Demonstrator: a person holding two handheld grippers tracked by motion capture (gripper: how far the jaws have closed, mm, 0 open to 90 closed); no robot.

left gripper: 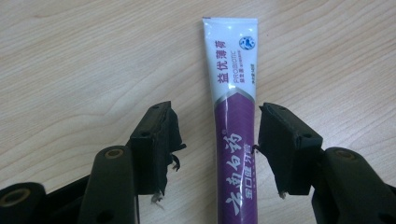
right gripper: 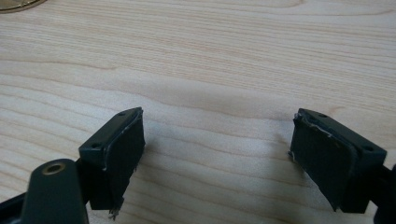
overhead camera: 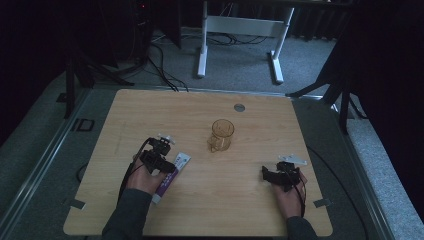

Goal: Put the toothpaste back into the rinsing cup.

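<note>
A purple and white toothpaste tube (overhead camera: pixel 170 176) lies flat on the wooden table (overhead camera: pixel 165 110) at the front left. My left gripper (overhead camera: pixel 163 166) hangs over it, pointing down. In the left gripper view the toothpaste tube (left gripper: pixel 233 93) runs between the jaws of that gripper (left gripper: pixel 215 123), which stand open; a gap shows beside the left pad (left gripper: pixel 161 140). My right gripper (overhead camera: pixel 272 175) rests at the front right, held in a hand. Its own view shows the right gripper (right gripper: pixel 217 135) open wide over bare wood.
An amber see-through cup (overhead camera: pixel 221 134) with a handle stands near the table's middle, beyond both grippers; its rim (right gripper: pixel 18 3) peeks in at the right gripper view's top left. A grey round grommet (overhead camera: pixel 239 107) sits near the far edge. White desk legs (overhead camera: pixel 202 47) stand behind.
</note>
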